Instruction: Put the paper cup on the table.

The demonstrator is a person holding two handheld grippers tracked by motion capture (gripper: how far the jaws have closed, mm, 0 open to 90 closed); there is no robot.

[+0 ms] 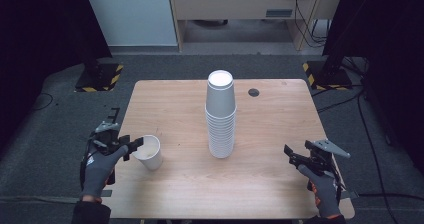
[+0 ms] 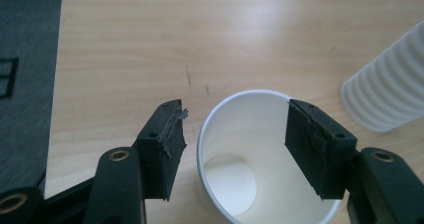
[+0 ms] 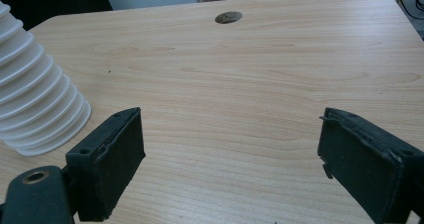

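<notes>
Two hand-held grippers were in play. Left hand-held gripper [image 2: 235, 139] had its jaws spread, straddling the rim wall of a single paper cup [image 2: 260, 154]: one pad [image 2: 162, 144] outside the cup, clear of the wall, the other pad [image 2: 315, 149] inside the mouth and seemingly off the wall too. No pinch on the cup. Cup stood upright, mouth up, on the counter [image 2: 200, 39], right at the tips of that gripper; in the high view the same cup [image 1: 149, 153] sat just ahead of the left hand-held gripper [image 1: 131, 145]. Stack of nested cups [image 1: 220, 115], upside down, stood well beyond the cup, toward the other hand. Right hand-held gripper [image 3: 230, 159] was spread wide, nothing between its jaws, hovering over bare counter with the stack [image 3: 37, 99] off to its side.

Judged step: letting go of the single cup after setting it down.

Doing it well: pull the left gripper straight up and back so the inner pad cleared the rim without hooking it; a light paper cup would tip or drag easily. Keep jaws spread until fully clear. No sideways sweep. Right gripper should stay parked away from the stack, since a bump could topple it.
</notes>
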